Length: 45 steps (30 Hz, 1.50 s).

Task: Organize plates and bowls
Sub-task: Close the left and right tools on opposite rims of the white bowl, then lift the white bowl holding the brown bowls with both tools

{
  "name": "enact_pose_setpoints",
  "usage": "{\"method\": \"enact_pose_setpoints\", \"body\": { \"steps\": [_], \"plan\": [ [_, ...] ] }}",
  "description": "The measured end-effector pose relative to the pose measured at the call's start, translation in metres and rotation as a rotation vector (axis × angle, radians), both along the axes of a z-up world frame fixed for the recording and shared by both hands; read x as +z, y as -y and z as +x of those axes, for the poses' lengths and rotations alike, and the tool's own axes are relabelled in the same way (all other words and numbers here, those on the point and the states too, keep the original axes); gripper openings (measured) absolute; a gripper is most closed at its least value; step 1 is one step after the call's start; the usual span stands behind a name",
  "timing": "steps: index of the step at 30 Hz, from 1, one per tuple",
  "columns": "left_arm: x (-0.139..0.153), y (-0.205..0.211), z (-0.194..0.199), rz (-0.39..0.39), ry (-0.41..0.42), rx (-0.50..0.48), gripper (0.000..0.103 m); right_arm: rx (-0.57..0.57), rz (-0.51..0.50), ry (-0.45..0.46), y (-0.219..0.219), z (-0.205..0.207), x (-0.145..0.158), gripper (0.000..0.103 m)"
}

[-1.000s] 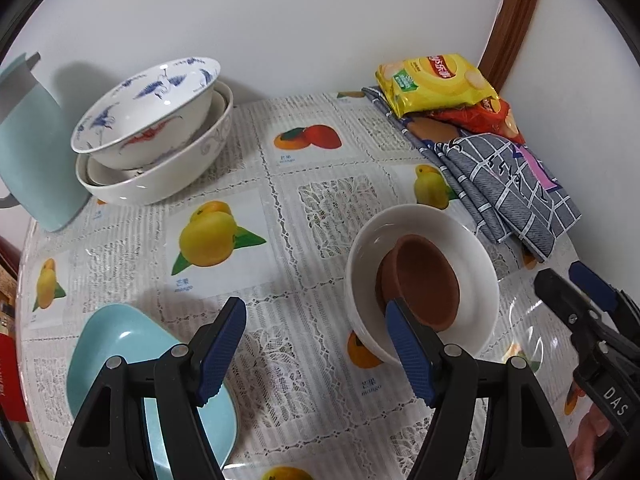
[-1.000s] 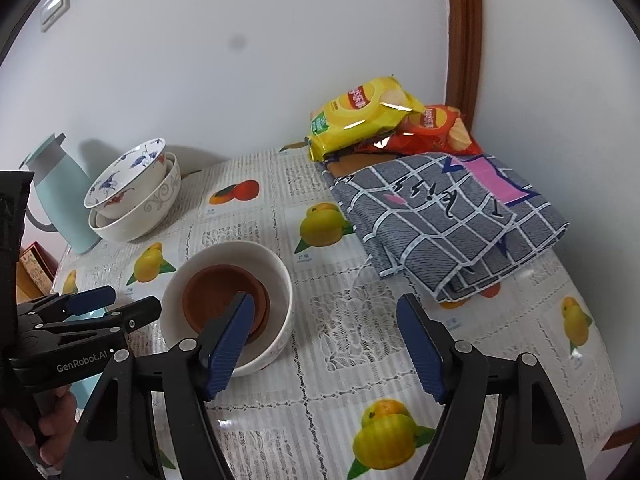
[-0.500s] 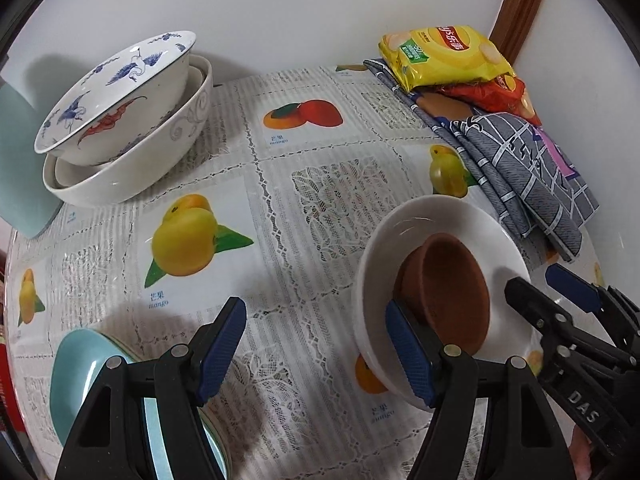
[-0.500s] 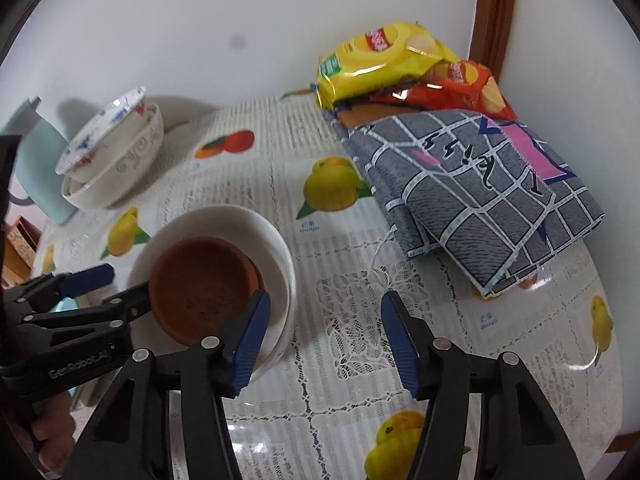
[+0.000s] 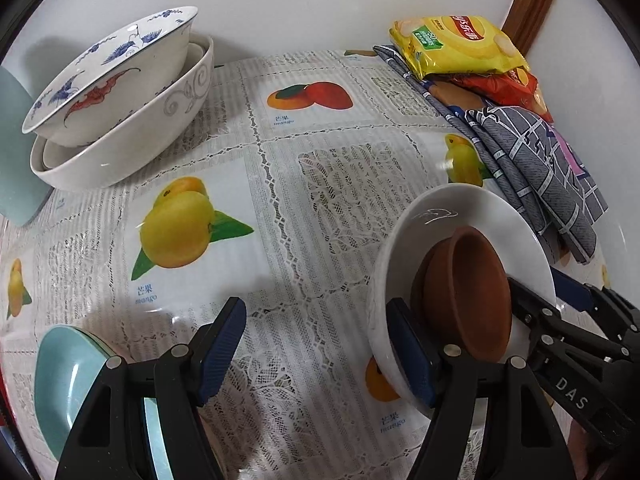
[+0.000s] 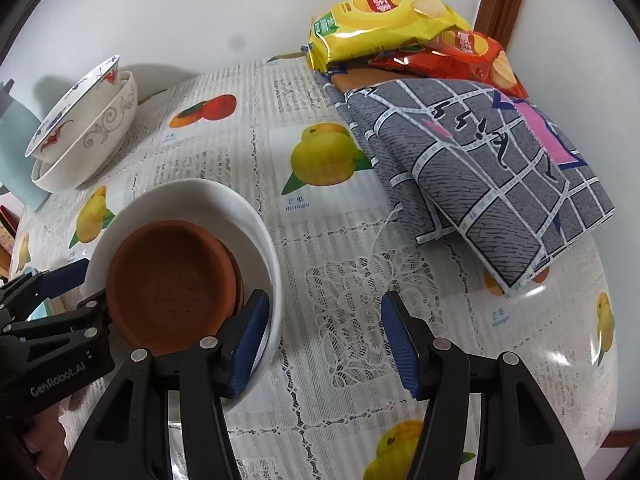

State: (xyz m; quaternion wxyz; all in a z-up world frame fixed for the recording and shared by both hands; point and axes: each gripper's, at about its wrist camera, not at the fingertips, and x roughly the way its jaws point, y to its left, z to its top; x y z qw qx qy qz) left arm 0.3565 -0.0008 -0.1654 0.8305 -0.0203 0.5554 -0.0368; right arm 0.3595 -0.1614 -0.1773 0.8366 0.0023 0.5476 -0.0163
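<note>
1. White bowl (image 6: 224, 208) sits near the front of the tabletop (image 5: 320, 184), which has a fruit-print cover. A brown dish (image 6: 172, 284) nests inside it, seemingly with a second brown one beneath.
2. Left gripper (image 5: 316, 348) points steeply down at the bowl's left side. Its jaws are apart: the right finger (image 5: 408, 348) overlaps the near rim, while the left finger hangs over bare cover. Whether the right pad touches the rim cannot be told.
3. Right gripper (image 6: 320, 336) approaches from the other side. Its jaws have just been narrowing but remain apart; the left finger (image 6: 250, 340) is over the bowl's rim, the right finger outside over the cover. Nothing is clamped.
4. Other crockery: a painted bowl (image 5: 108, 80) stacked in a larger white one at the back left, and a teal dish (image 5: 64, 380) at the front left.
5. Folded grey cloth (image 6: 472, 168) and snack bags (image 6: 384, 16) lie at the right, clear of the work.
6. To do this step well, I judge each gripper should straddle the rim wall, one finger inside and one outside, on opposite sides, and close gently and evenly.
7. Keep the inner fingers off the brown dish so it does not shift, and lift level so the nested pieces stay put.
</note>
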Motion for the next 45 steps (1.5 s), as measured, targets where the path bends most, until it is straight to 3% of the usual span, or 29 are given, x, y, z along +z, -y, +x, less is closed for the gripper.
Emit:
{"method": "enact_pose_setpoints", "body": {
  "steps": [16,24,31,33,36,45],
  "plan": [
    [-0.010,-0.002,0.004,-0.030,-0.026,0.019,0.069,-0.029,-0.006,0.073,0.001,-0.006,0.000,0.062],
    [-0.014,-0.002,0.007,-0.049,-0.037,0.031,0.066,-0.039,0.018,0.035,0.001,-0.001,0.000,0.061],
    [-0.010,0.008,0.001,-0.111,-0.014,-0.007,0.032,-0.028,0.040,0.050,-0.007,-0.003,0.003,0.037],
    [-0.009,0.011,0.000,-0.118,-0.009,-0.010,0.028,-0.036,0.070,0.059,-0.009,-0.003,0.002,0.024],
    [-0.009,0.011,-0.001,-0.139,-0.007,-0.004,0.022,-0.031,0.073,0.075,-0.014,-0.005,0.003,0.014],
    [-0.007,0.014,-0.003,-0.134,0.012,0.002,0.013,-0.059,0.114,0.069,-0.011,-0.005,0.001,0.008]
  ]
}}
